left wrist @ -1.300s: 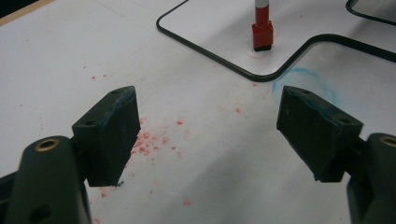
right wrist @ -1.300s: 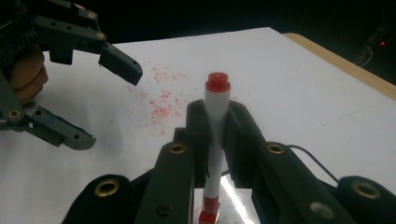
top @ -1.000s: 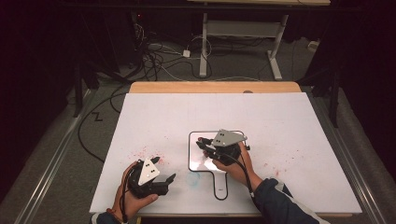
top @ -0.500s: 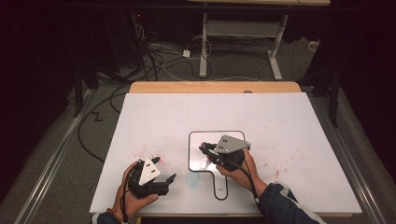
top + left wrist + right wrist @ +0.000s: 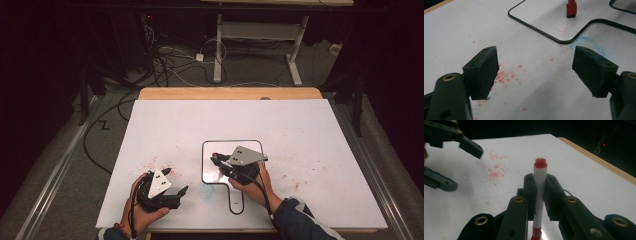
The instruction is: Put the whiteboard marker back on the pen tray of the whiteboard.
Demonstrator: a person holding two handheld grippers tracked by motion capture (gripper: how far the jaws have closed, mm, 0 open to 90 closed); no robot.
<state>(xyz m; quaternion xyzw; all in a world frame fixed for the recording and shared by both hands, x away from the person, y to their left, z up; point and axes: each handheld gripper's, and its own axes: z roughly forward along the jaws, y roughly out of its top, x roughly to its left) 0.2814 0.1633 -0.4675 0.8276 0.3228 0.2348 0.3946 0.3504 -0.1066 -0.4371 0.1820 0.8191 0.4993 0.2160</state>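
My right gripper [image 5: 218, 161] is shut on a white marker with red ends [image 5: 214, 156], over a small paddle-shaped whiteboard with a black rim [image 5: 203, 165]. In the right gripper view the jaws [image 5: 540, 180] clamp the marker [image 5: 540, 168] upright between them. The left gripper view shows the marker's red tip [image 5: 571, 9] down at the board's surface [image 5: 544, 15], beside a faint red stroke. My left gripper [image 5: 176, 180] is open near the table's front left; nothing lies between its jaws [image 5: 536, 65].
The big white table sheet [image 5: 300, 130] carries red speckles [image 5: 504, 75] and a blue smudge [image 5: 206, 192] near the left gripper. A wooden strip [image 5: 230, 93] runs along the far edge. Cables and desk legs lie on the floor beyond.
The right gripper with the marker has shifted slightly toward the near side over the small board. The left gripper has stayed put.
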